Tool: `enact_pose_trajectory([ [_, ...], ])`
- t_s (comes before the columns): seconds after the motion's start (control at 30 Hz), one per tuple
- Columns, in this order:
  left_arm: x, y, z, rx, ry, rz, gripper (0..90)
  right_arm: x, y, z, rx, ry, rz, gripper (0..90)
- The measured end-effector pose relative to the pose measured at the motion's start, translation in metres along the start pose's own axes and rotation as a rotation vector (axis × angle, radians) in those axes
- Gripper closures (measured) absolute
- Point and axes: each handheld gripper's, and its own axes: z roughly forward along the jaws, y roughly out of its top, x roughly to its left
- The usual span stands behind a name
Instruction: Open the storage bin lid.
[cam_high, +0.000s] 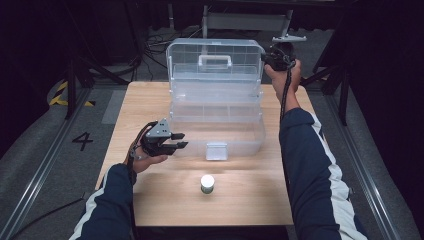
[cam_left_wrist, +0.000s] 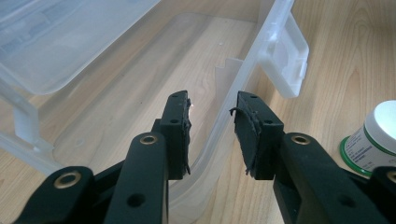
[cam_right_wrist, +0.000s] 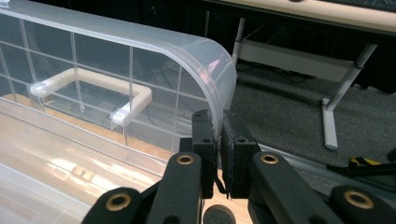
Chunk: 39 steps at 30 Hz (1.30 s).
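A clear plastic toolbox (cam_high: 216, 127) stands open on the wooden table, its lid (cam_high: 215, 62) tipped up and back with a white handle (cam_high: 215, 61) on it. My right gripper (cam_high: 267, 57) is shut on the lid's right rim (cam_right_wrist: 218, 100), which runs down between its two jaws (cam_right_wrist: 218, 140). My left gripper (cam_high: 181, 140) is open at the box's front left corner, its jaws straddling the box wall (cam_left_wrist: 229, 98). A small white-capped jar (cam_high: 207, 183) stands on the table in front of the box; its green-edged label (cam_left_wrist: 369, 142) shows to the right of the left gripper.
A white latch (cam_high: 216, 150) hangs at the middle of the box's front wall. The table's front half (cam_high: 165, 200) is bare wood around the jar. Metal rails and dark floor flank the table; a table leg (cam_right_wrist: 327, 116) stands on the floor beyond the lid.
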Motion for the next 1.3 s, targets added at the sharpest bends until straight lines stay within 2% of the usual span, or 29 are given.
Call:
enact_pose_trajectory([
  [0.93,0.000,0.000,0.000,-0.004,-0.001,-0.009,66.0,-0.009,0.006,0.027,0.052,0.004,0.018,84.5],
  [1.3,0.001,-0.001,0.000,-0.010,-0.005,-0.011,66.1,-0.010,0.007,0.037,0.066,-0.013,0.025,84.1],
])
